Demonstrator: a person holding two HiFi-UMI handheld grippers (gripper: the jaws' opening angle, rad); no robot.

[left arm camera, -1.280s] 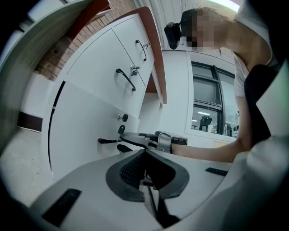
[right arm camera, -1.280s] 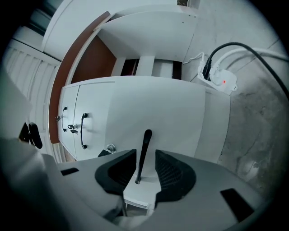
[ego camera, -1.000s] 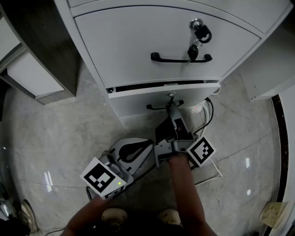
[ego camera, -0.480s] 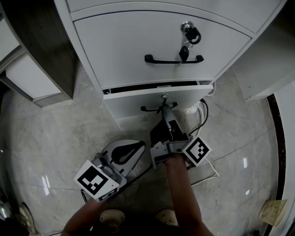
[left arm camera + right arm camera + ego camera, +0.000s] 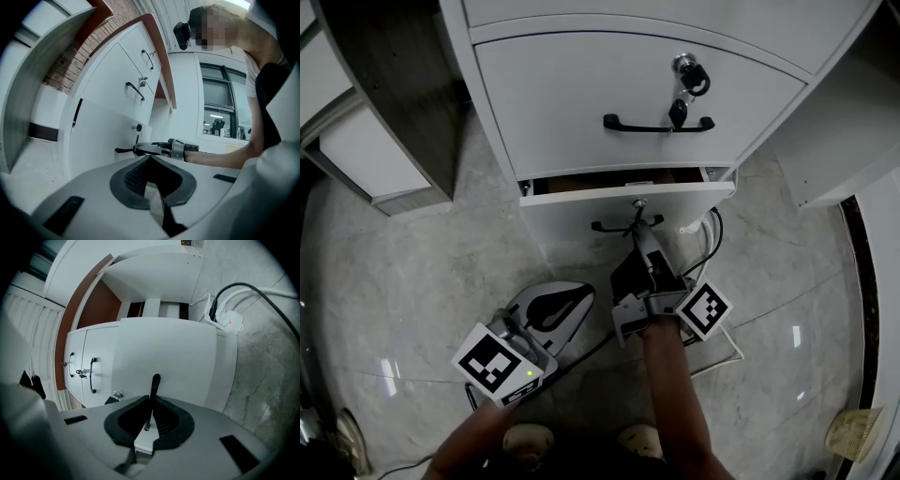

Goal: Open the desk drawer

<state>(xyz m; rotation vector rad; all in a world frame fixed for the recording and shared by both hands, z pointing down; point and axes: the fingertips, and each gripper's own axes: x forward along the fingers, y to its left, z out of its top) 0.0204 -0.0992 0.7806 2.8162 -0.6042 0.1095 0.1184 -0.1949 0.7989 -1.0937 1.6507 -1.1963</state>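
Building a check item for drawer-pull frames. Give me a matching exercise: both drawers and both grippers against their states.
Things
1. bottom drawer
2. upper drawer
3. right gripper
4. left gripper

States
A. shut, nothing between its jaws
B. closed, key hanging from its lock
C. shut on the black handle
D. pulled out a little, gap along its top

Pairs: 1-D, 2-B, 3-C, 4-A

Note: the right gripper's jaws have just been closing, with the handle between them.
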